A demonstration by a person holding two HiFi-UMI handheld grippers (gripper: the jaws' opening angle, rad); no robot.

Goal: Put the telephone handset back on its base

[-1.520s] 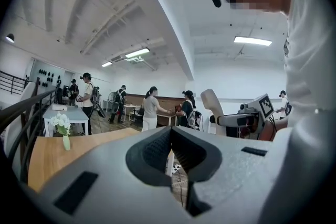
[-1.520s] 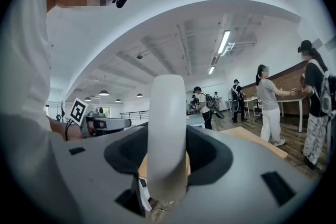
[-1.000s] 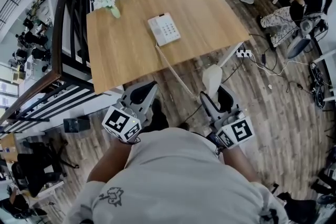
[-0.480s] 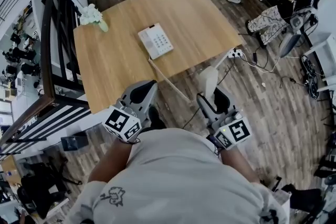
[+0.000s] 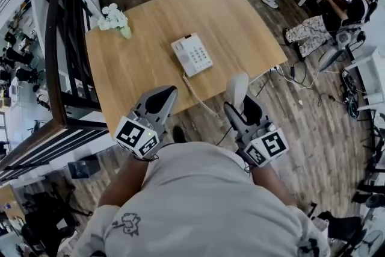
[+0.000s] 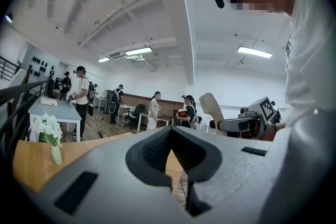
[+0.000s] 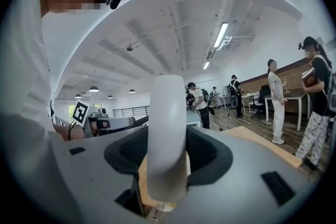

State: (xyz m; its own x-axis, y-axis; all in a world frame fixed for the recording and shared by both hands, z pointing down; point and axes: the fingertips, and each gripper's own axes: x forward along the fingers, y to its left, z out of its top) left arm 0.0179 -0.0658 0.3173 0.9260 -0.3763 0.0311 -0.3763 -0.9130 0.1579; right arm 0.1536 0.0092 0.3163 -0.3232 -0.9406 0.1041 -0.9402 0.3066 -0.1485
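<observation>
While the right tool (image 5: 236,110) stays clamped on the white handset (image 5: 236,88), which stands upright between its jaws, the left tool (image 5: 162,95) is empty, jaws closed together. Both have come forward since a second ago: the tabletop (image 5: 240,21) edge, then well ahead, now lies under the left tip and just in front of the handset. Base (image 5: 192,54) near, keypad up, nothing on it; cord (image 5: 195,90) runs from it toward the handset. Judgement: approach nearly done, handset still apart from base, placing remains
</observation>
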